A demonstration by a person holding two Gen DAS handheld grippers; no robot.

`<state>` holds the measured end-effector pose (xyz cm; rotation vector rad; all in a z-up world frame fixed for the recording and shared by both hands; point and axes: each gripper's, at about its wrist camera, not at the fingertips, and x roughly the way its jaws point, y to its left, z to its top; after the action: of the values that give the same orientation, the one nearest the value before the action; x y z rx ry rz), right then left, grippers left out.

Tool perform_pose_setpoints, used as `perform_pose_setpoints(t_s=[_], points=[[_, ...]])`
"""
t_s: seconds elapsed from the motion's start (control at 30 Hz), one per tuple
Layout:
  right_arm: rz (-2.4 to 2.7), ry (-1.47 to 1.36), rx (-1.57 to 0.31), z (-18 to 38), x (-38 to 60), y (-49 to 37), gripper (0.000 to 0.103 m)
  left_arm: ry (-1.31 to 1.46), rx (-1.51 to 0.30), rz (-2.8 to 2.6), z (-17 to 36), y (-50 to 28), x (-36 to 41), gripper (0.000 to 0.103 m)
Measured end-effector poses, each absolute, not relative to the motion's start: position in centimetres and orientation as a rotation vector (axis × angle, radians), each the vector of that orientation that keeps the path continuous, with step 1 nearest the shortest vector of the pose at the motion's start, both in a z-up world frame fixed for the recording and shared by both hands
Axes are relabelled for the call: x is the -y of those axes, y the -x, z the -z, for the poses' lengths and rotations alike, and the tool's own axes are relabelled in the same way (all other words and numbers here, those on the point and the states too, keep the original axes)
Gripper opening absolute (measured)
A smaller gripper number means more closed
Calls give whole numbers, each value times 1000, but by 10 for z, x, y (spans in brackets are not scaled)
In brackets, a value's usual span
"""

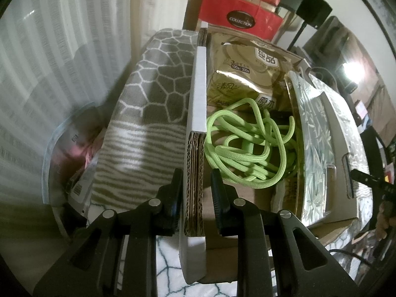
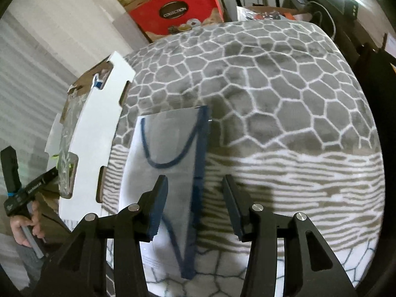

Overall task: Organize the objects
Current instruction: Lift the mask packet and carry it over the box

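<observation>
- Left gripper [image 1: 195,190] points steeply down, its jaws clamped on a cardboard flap.
- Right gripper [image 2: 195,208] tilts down, jaws apart, pads pressing nothing.

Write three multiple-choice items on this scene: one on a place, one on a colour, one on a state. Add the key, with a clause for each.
1. Where does the cord lie?
A. inside the box
B. on the blanket
C. in the red bag

2. What colour are the paper bag's handles?
A. red
B. dark blue
C. green

3. How do the right tongs stand?
A. shut on the blanket
B. shut on the box wall
C. open

Key: A, it is coiled on the box floor; B, blue loops lie on the white paper bag; C, neither pad presses on the bag.
</observation>
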<state>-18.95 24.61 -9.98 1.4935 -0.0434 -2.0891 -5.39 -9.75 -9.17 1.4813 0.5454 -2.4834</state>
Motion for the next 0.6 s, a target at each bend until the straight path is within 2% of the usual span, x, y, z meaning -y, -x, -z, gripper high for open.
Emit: perform_pose_setpoints(t_s=[0.07,0.17,0.47,0.53,0.57,0.6], points=[[2055,-1493,92,101,-242,189,45,-1482,-546,2484,92,54,98,20],[1929,-1506,250,107,-240,190,31,-1484,-544,2483,92,54,99,20],[1753,-1482,390,113,-216,183,27,-1484,-548,2486,92,54,100,20],[1785,-1485,346,111,-211,181,20,-1484,-549,2486,93,54,100,20],[1804,-1486,328,111,-210,179,10,-1484,-551,2486,92,54,100,20],[1817,-1483,318,111,-209,178,6,-1483,-553,2487,93,54,100,20]])
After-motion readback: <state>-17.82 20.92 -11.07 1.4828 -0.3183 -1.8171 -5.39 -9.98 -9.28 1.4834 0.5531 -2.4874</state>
